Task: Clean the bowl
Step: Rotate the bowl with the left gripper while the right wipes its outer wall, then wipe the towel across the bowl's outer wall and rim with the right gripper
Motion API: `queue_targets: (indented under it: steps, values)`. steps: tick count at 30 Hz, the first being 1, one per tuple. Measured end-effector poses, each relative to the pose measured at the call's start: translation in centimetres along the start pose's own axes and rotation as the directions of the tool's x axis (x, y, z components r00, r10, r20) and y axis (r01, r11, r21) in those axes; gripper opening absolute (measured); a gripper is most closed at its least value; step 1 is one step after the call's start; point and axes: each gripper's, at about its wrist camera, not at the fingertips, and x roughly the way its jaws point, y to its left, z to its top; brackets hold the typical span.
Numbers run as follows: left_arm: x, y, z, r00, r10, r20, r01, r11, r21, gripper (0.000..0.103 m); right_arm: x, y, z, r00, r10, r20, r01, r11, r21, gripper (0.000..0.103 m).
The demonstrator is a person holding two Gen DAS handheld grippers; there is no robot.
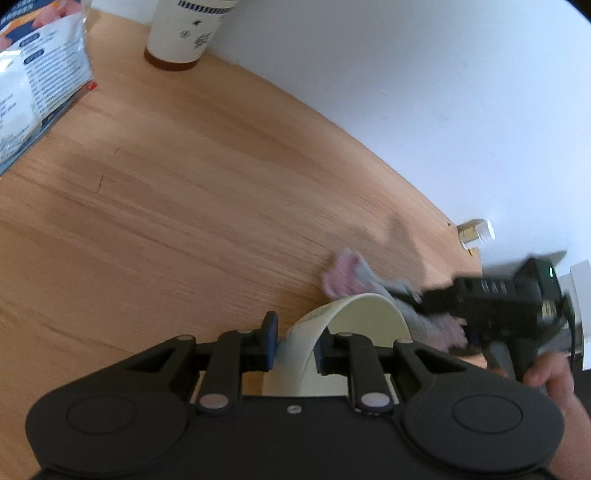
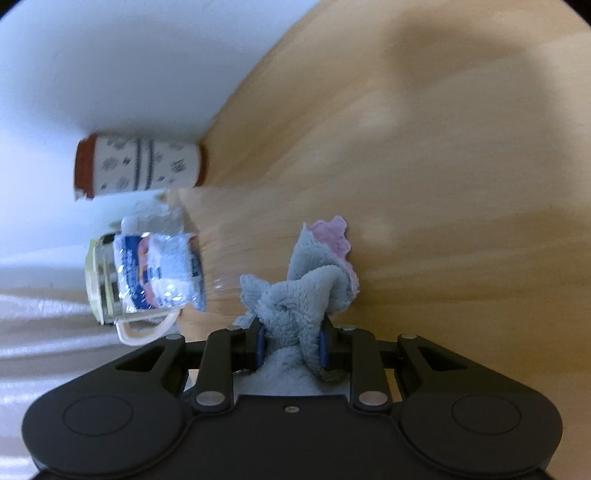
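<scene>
My left gripper [image 1: 295, 345] is shut on the rim of a cream bowl [image 1: 364, 325], holding it tilted on its side above the wooden table [image 1: 166, 206]. My right gripper [image 2: 291, 345] is shut on a bunched grey and pink cloth [image 2: 306, 288]. In the left wrist view the right gripper [image 1: 417, 299] comes in from the right and presses the cloth [image 1: 347, 275] against the bowl's far side, blurred by motion. The bowl does not show in the right wrist view.
A patterned paper cup [image 1: 184, 33] stands at the table's back by the white wall. A blue and white plastic package [image 1: 33, 85] lies at the left. A small bottle [image 1: 474, 232] sits at the table's right end. A glass mug [image 2: 122, 295] stands beside the package [image 2: 159, 273].
</scene>
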Motion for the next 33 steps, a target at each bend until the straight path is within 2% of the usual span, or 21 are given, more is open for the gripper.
queue_targets:
  steps: [2,5,10,15,19,21,27,33]
  values:
    - [0.2,0.1,-0.1,1.0,-0.002,-0.009,0.002,1.0,-0.002,0.018,-1.3,-1.4,-0.4,1.0,0.007,0.024,-0.009,0.999,0.044,0.029]
    - [0.7,0.0,0.1,1.0,0.0,-0.014,0.0,1.0,-0.001,0.018,-2.5,-2.3,-1.6,0.998,0.005,0.056,-0.008,0.999,0.053,0.029]
    - [1.1,0.3,0.3,1.0,0.016,-0.012,-0.017,1.0,-0.015,0.018,-3.7,-1.9,-2.8,0.995,-0.044,0.086,0.049,0.998,-0.048,0.029]
    - [1.1,0.6,0.1,1.0,0.022,-0.008,-0.023,0.999,-0.043,0.017,-4.3,-3.3,-4.1,0.994,0.001,0.107,-0.004,1.0,0.031,0.029]
    - [1.4,0.3,0.0,0.999,0.042,-0.026,-0.043,0.999,-0.03,0.016,-4.2,-2.5,-5.3,0.993,-0.045,0.106,0.049,0.998,-0.036,0.029]
    - [1.5,0.3,0.1,0.998,0.044,-0.042,-0.045,0.999,-0.019,0.016,-4.4,-1.7,-5.8,0.991,-0.07,0.11,0.083,0.99,-0.11,0.029]
    - [1.7,-0.8,0.3,0.991,0.07,-0.115,-0.056,0.991,0.124,0.018,-5.4,-0.5,-6.3,0.983,-0.113,0.145,0.143,0.965,-0.219,0.029]
    - [2.1,-1.5,1.0,0.977,0.103,-0.189,-0.043,0.954,0.296,0.02,-6.7,-0.6,-6.3,0.971,-0.08,0.223,0.116,0.981,-0.153,0.029]
